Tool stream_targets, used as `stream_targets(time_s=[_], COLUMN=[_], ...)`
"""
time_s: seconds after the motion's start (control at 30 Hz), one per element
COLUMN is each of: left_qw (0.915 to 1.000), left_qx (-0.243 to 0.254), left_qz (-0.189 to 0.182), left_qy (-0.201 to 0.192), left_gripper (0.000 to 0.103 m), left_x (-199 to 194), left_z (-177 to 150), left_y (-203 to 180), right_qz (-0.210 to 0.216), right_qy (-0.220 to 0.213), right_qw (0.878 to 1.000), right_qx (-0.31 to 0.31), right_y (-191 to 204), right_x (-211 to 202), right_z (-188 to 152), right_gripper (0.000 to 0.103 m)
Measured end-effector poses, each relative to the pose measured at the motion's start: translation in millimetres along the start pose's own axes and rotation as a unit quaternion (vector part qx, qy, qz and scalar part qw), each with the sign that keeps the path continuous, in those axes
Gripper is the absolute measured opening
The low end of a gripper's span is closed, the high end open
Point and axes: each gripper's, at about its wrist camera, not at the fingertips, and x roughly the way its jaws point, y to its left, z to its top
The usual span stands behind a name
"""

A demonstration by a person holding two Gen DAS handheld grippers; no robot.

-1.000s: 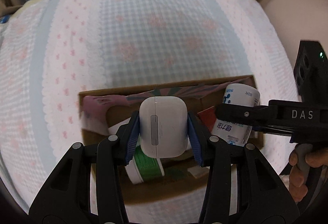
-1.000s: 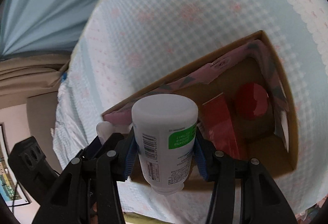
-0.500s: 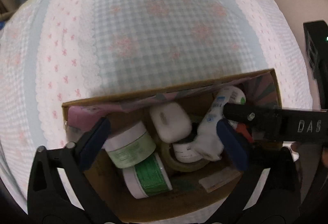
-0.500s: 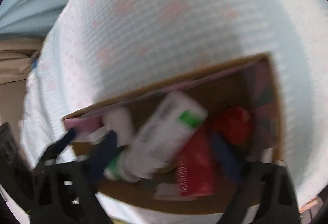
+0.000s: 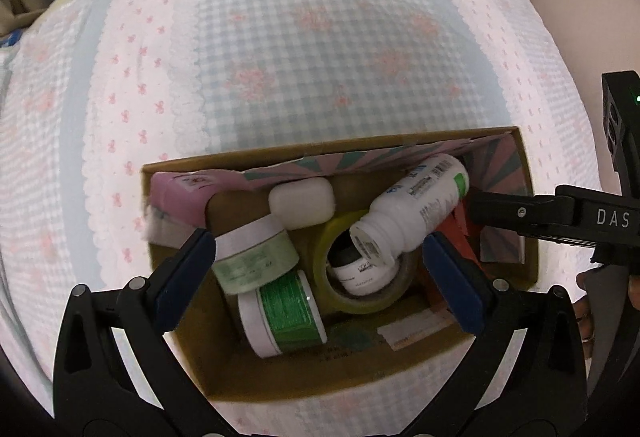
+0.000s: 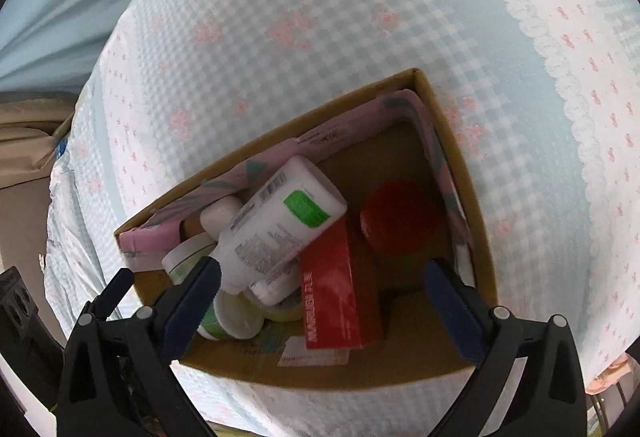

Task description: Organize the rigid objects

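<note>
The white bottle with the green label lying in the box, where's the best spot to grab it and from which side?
Probably across the wide body of the white bottle, coming from above. It lies tilted, cap end down on the tape roll and base propped up toward the cardboard box back wall, so its flanks are exposed. The narrow cap end is crowded by the jars; the red carton sits close alongside.

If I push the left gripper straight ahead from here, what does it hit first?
Most likely the tape roll in the cardboard box, or the white bottle resting on it; depth is unclear. The left gripper is open.
</note>
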Motion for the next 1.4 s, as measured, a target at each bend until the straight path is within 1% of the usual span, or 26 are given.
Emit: stream_targets(time_s=[0.07, 0.2, 0.3, 0.37, 0.53, 0.63, 0.67, 0.7, 0.77, 0.87, 1.0, 1.03, 1.1, 1.17, 1.23, 1.33, 1.4], left_qw=[0.9999, 0.9996, 0.9993, 0.9988, 0.9952, 0.9892, 0.9864, 0.9839, 0.9783, 0.9673, 0.9530, 0.9501, 0.9444, 0.9393, 0.9357, 0.9310, 0.9292], left_qx=[0.000, -0.002, -0.010, -0.011, -0.014, -0.024, -0.028, -0.031, -0.038, -0.054, -0.057, -0.055, -0.051, -0.047, -0.045, -0.041, -0.038], left_qz=[0.002, 0.009, 0.008, 0.004, 0.022, 0.029, 0.033, 0.035, 0.042, 0.049, 0.062, 0.066, 0.072, 0.075, 0.076, 0.080, 0.078], left_qy=[-0.011, -0.025, -0.035, -0.047, -0.094, -0.142, -0.159, -0.172, -0.199, -0.243, -0.291, -0.300, -0.317, -0.331, -0.342, -0.354, -0.359], left_gripper=[0.103, 0.103, 0.103, 0.103, 0.103, 0.103, 0.103, 0.103, 0.103, 0.103, 0.103, 0.103, 0.103, 0.103, 0.103, 0.103, 0.103], left_x=[-15, -42, -69, -92, -153, -203, -219, -233, -260, -300, -336, -342, -351, -358, -363, -366, -367], left_z=[-5, -15, -21, -23, -27, -37, -42, -48, -59, -80, -106, -112, -123, -133, -142, -151, -156], left_y=[-2, -6, -13, -18, -34, -48, -53, -58, -68, -87, -111, -118, -132, -144, -153, -165, -172], right_qz=[0.000, 0.004, 0.001, -0.001, -0.023, -0.042, -0.047, -0.050, -0.057, -0.064, -0.075, -0.076, -0.075, -0.084, -0.083, -0.074, -0.068], right_qy=[-0.007, -0.023, -0.040, -0.056, -0.104, -0.151, -0.174, -0.188, -0.226, -0.275, -0.330, -0.346, -0.367, -0.390, -0.402, -0.412, -0.419], right_qw=[1.000, 1.000, 0.999, 0.997, 0.989, 0.976, 0.969, 0.965, 0.952, 0.933, 0.909, 0.902, 0.892, 0.879, 0.874, 0.871, 0.870], right_qx=[-0.004, -0.015, -0.030, -0.046, -0.107, -0.152, -0.169, -0.178, -0.199, -0.223, -0.242, -0.246, -0.254, -0.260, -0.262, -0.256, -0.252], right_y=[1, 12, 19, 26, 38, 40, 40, 40, 37, 27, 14, 11, 5, -2, -9, -21, -27], right_x=[-13, -37, -61, -87, -149, -192, -210, -219, -247, -289, -327, -337, -352, -362, -366, -369, -373], right_z=[-13, -21, -36, -48, -70, -88, -97, -101, -117, -142, -168, -176, -188, -199, -206, -214, -218], right_gripper=[0.101, 0.101, 0.101, 0.101, 0.101, 0.101, 0.101, 0.101, 0.101, 0.101, 0.101, 0.101, 0.101, 0.101, 0.101, 0.101, 0.101])
